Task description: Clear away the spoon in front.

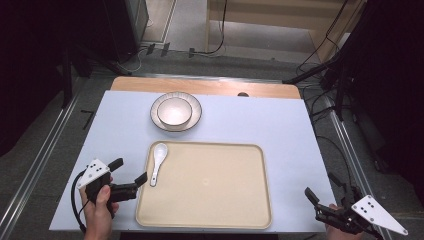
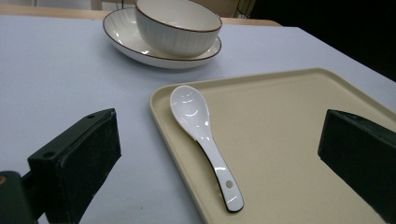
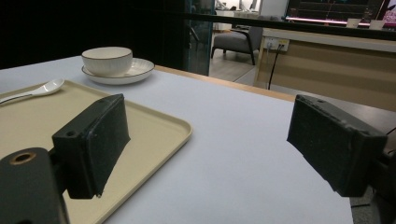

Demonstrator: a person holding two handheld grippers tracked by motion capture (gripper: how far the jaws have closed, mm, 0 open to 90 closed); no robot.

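spoon (image 1: 158, 162) of white ceramic lies in the tray (image 1: 215, 200), along the tray's left edge near its far left corner, bowl end toward the far side of the table (image 1: 250, 122) and handle toward the near side. in the left gripper view the spoon (image 2: 205, 140) rests with its bowl facing up, its dark-edged handle ending in a small hole, just inside the tray's raised rim (image 2: 161, 119). the tray is beige, rectangular with rounded corners, and sits at the near middle of the light blue table.

left gripper (image 1: 131, 173) is held in a hand (image 1: 97, 210) at the table's near left corner, just beside the tray's left edge. its jaws stand wide apart and grip nothing; one jaw tip reaches to the tray's rim close to the spoon's handle, without touching it as far as the high view shows. in its own view the spoon lies between the two black jaws, farther ahead.

right gripper (image 1: 325, 189) sits at the table's near right corner, well apart from the tray, jaws spread and empty, over bare table surface.

beyond the tray, toward the far edge, a white ribbed bowl (image 1: 174, 111) with a dark rim stands on a matching plate (image 1: 196, 116).
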